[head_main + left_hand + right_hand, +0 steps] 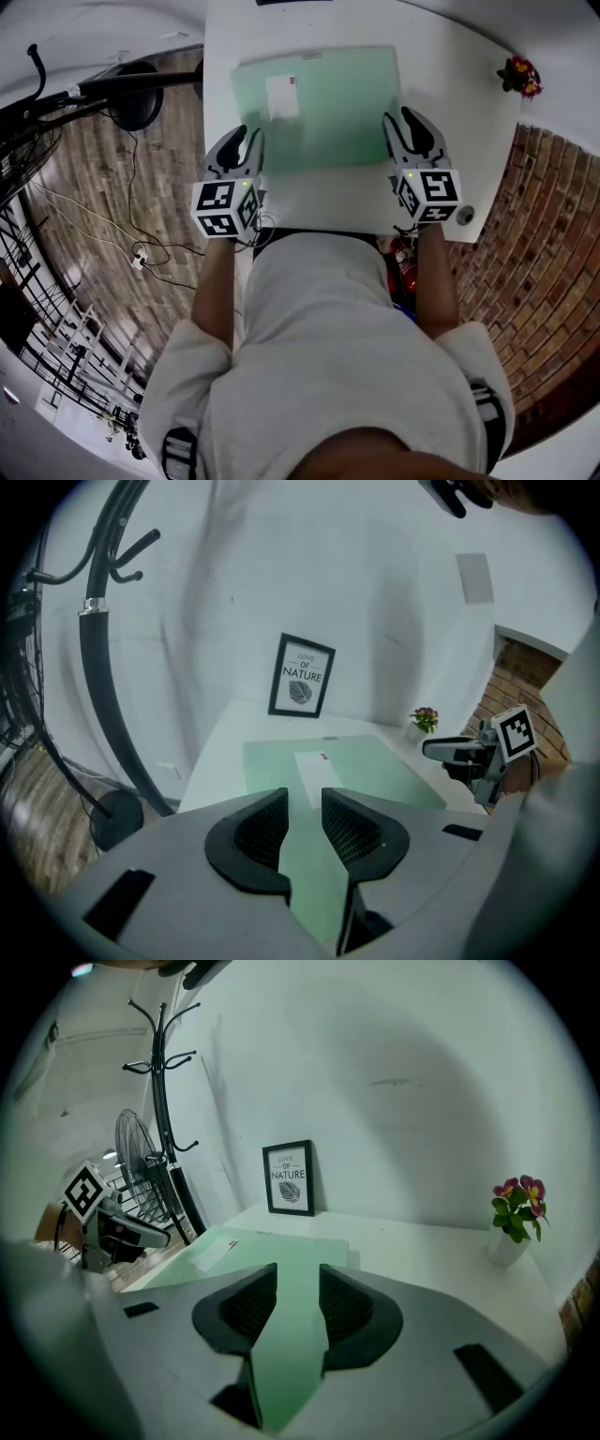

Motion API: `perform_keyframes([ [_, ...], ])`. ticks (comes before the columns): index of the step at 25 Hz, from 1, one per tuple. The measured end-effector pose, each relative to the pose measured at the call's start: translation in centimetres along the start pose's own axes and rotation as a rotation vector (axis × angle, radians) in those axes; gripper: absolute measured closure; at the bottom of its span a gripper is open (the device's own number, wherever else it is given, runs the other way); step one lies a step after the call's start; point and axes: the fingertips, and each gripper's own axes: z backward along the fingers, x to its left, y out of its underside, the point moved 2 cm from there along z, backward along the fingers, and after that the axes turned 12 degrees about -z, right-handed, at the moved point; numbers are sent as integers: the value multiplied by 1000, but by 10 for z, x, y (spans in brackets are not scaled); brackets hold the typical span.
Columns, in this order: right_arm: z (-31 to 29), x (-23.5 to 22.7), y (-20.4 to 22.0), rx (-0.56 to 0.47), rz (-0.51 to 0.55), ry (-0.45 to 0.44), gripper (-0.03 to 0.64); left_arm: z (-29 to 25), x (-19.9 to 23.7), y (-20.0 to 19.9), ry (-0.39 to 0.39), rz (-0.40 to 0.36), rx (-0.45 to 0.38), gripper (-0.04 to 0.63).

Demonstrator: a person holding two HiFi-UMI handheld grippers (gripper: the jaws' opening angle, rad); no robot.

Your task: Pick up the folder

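Note:
A pale green folder [328,108] with a white label [282,97] lies flat on the white table [450,122]. My left gripper [246,139] hovers over the folder's near left corner. My right gripper [398,120] hovers over its near right edge. In the left gripper view the jaws [305,803] stand a little apart, and the folder [375,771] shows through the gap, untouched by the pads. The right gripper [298,1279] looks the same: a narrow gap, with the folder [281,1251] lying below it and nothing gripped.
A framed "Nature" print [302,675] leans on the wall at the table's back. A small flower pot [520,75] stands at the far right corner. A coat stand [94,667] and a fan [141,1176] are on the floor to the left, with cables [131,253].

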Motion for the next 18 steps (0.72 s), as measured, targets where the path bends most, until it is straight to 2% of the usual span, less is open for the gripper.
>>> perform_keyframes([
  [12, -45, -31, 11, 86, -95, -25, 391, -18, 17, 24, -23, 98, 72, 448],
  [14, -53, -33, 16, 120, -79, -38, 350, -21, 17, 29, -19, 105, 85, 435],
  [18, -62, -35, 23, 145, -88, -44, 328, -27, 15, 34, -11, 101, 100, 411],
])
